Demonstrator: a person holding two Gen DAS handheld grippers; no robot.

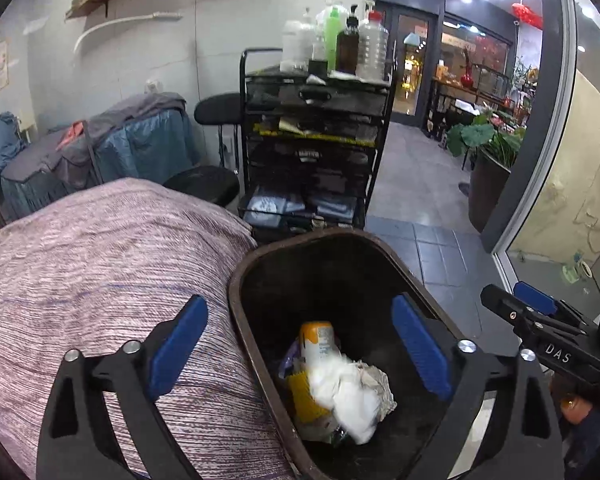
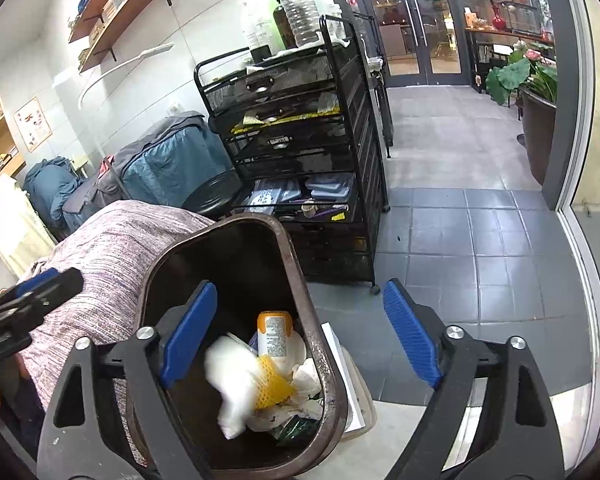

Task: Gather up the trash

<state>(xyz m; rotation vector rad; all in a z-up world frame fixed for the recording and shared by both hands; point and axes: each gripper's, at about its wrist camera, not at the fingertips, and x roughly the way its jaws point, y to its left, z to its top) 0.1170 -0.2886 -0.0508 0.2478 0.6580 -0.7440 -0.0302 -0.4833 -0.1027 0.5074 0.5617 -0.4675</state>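
A dark brown trash bin (image 1: 256, 256) stands on the floor beside a bed; it also shows in the right wrist view (image 2: 300, 276). Inside lie a white and orange bottle (image 1: 318, 340), yellow foam netting (image 2: 274, 380), crumpled white tissue (image 1: 350, 394) that looks blurred, and foil. My left gripper (image 1: 300, 356) is open above the bin, holding nothing. My right gripper (image 2: 300, 340) is open over the bin's right rim, holding nothing. The right gripper also shows at the right of the left wrist view (image 1: 536, 316).
A bed with a purple striped cover (image 1: 100, 272) lies left of the bin. A black mesh drawer cart (image 1: 316, 148) with bottles on top stands behind it, next to a black stool (image 1: 204, 186). Grey tiled floor (image 2: 480, 248) stretches right toward glass doors and a planter (image 2: 536, 120).
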